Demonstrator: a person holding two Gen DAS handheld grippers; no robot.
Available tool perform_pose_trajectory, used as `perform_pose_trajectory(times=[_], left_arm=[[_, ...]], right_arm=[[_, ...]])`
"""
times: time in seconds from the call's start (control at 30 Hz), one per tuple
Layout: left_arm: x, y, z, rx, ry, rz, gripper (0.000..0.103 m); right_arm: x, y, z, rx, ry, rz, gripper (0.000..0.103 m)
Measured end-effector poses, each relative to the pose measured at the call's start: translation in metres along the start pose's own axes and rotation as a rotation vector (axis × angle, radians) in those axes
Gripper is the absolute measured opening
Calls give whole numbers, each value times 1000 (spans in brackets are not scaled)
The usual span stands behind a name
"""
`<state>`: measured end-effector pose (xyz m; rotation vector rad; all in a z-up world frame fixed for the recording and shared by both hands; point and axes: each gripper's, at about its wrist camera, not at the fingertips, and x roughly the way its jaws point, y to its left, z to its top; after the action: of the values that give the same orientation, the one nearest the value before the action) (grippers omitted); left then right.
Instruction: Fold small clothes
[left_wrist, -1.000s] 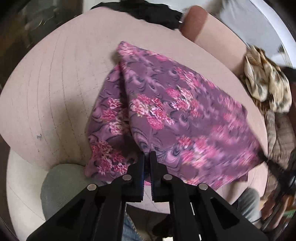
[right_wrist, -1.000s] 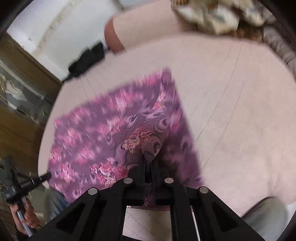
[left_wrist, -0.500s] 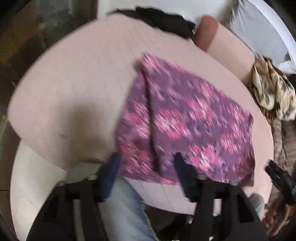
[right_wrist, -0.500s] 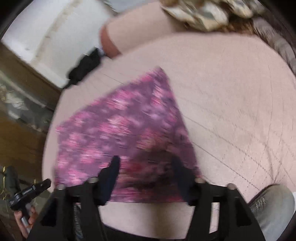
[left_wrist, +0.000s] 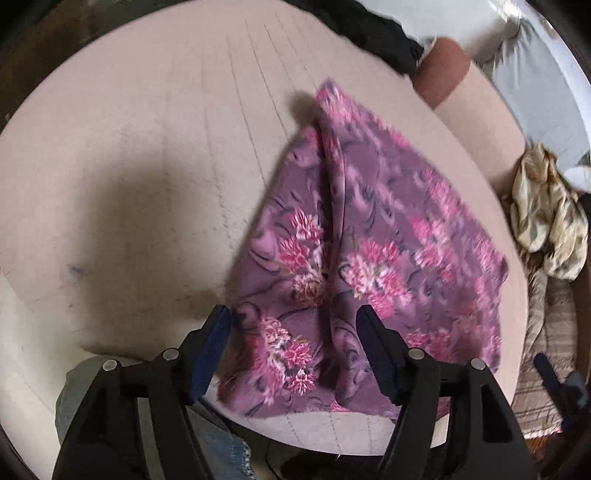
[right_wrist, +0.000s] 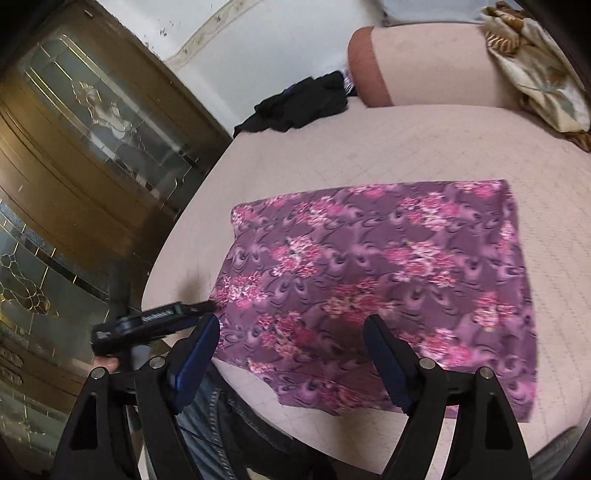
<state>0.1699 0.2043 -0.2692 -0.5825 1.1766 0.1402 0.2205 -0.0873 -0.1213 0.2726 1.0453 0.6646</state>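
A purple cloth with pink flowers (left_wrist: 369, 251) lies on a round pink quilted surface (left_wrist: 147, 166). A raised fold runs down its left part in the left wrist view. In the right wrist view the cloth (right_wrist: 376, 280) lies flat as a rough rectangle near the front edge. My left gripper (left_wrist: 295, 325) is open and empty, just above the cloth's near edge. My right gripper (right_wrist: 291, 332) is open and empty above the cloth's near edge. The left gripper (right_wrist: 207, 306) shows in the right wrist view at the cloth's left corner.
A black garment (right_wrist: 299, 107) lies at the surface's far edge. A pink and brown bolster (right_wrist: 424, 66) stands behind it. A patterned beige cloth (left_wrist: 546, 214) lies at the right. A wooden glass-panelled door (right_wrist: 74, 166) stands at the left. My jeans-clad legs (right_wrist: 221, 424) are below the front edge.
Both grippers were shut on the cloth's near edge a second ago. They have opened, let it go and drawn back. The cloth now lies flat on the surface.
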Motion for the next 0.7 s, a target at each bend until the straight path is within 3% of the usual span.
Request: perform_pose_trajectory(times=[0.1, 0.17, 0.3, 0.43, 0.57, 0.7], left_arm=[[10, -8, -4, 47, -1, 53, 70], [9, -12, -13, 71, -9, 47, 70], [7, -8, -29, 78, -22, -38, 70], [2, 14, -28, -59, -31, -190, 70], [1, 28, -28, -122, -35, -344, 70], [9, 18, -25, -65, -18, -300, 70]], right_arm=[[18, 3, 7, 19, 45, 25, 84], [35, 8, 13, 15, 85, 31, 84], [69, 25, 28, 10, 149, 64, 84], [102, 50, 42, 2, 205, 109, 84], [124, 72, 53, -15, 230, 115, 84], [136, 84, 59, -22, 241, 110, 84]])
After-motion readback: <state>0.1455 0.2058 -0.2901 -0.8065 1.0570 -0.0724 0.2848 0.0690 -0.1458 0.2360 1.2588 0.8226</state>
